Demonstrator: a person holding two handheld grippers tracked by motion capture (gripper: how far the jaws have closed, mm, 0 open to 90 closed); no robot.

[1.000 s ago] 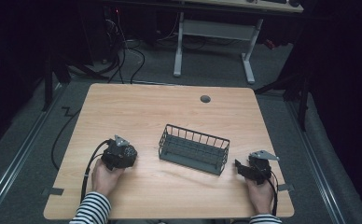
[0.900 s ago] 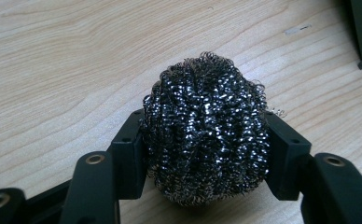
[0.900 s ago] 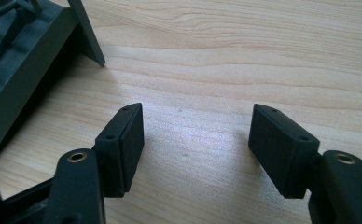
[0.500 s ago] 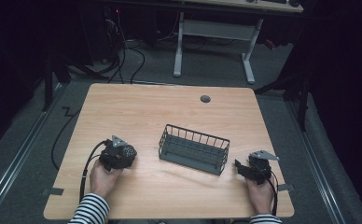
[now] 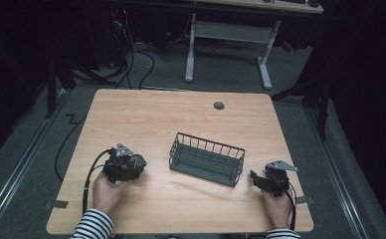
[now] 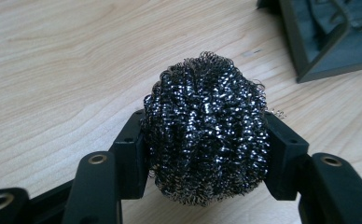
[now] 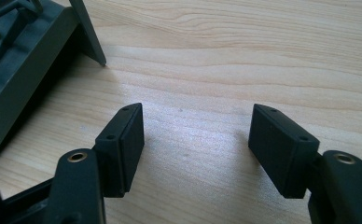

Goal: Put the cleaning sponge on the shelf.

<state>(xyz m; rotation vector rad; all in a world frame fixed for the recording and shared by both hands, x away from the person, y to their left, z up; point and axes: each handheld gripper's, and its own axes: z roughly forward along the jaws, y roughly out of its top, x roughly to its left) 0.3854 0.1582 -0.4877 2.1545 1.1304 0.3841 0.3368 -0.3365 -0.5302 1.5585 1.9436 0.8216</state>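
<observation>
A ball of dark steel wool [image 6: 207, 126] sits between the pads of my left gripper [image 6: 205, 135], which is shut on it just above the wooden table [image 5: 156, 119]. From the high view the left gripper [image 5: 134, 163] is at the table's front left, with the steel wool [image 5: 138, 162] at its tip. A dark wire basket [image 5: 207, 158] stands in the middle, to the right of that gripper. My right gripper [image 5: 254, 177] rests at the front right, pointing toward the basket. Its jaws [image 7: 198, 135] stand open over bare wood with nothing between them.
A corner of the basket [image 6: 328, 42] shows at the upper right of the left gripper view, and its end [image 7: 16, 60] at the upper left of the right gripper view. A round cable hole [image 5: 219, 105] lies near the table's far edge. Another desk's legs [image 5: 191, 50] stand beyond.
</observation>
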